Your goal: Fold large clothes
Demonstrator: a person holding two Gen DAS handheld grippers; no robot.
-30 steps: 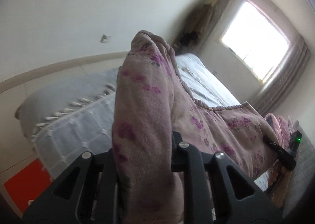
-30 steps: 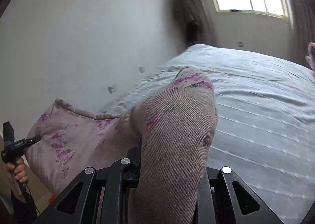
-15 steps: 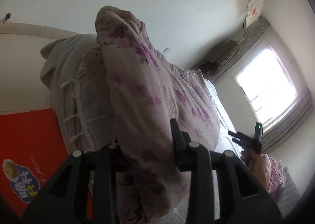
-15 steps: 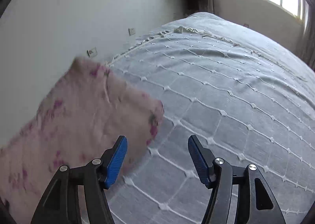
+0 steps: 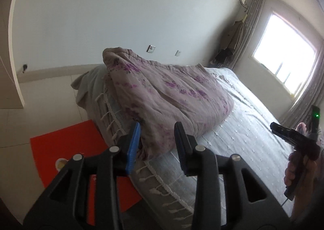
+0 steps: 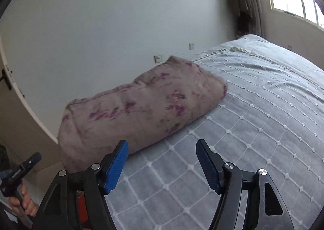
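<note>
Fabric, a folded mauve purple-flowered quilted garment (image 5: 172, 96), lies centre frame on the grey quilted bedspread (image 6: 263, 128). Left gripper (image 5: 157, 130) and right gripper (image 6: 162, 149), jaws just opening, stand released, empty.

You let go: both grippers, left gripper (image 5: 157, 139) and right gripper (image 6: 162, 156), have just been opening, now empty. Floral blanket (image 6: 141, 106) lies folded on bed, at 11 o'clock from right jaws.

Mauve garment (image 5: 166, 96) with purple flowers; grey bedspread (image 6: 253, 128), white grid; orange mat (image 5: 66, 149).
</note>
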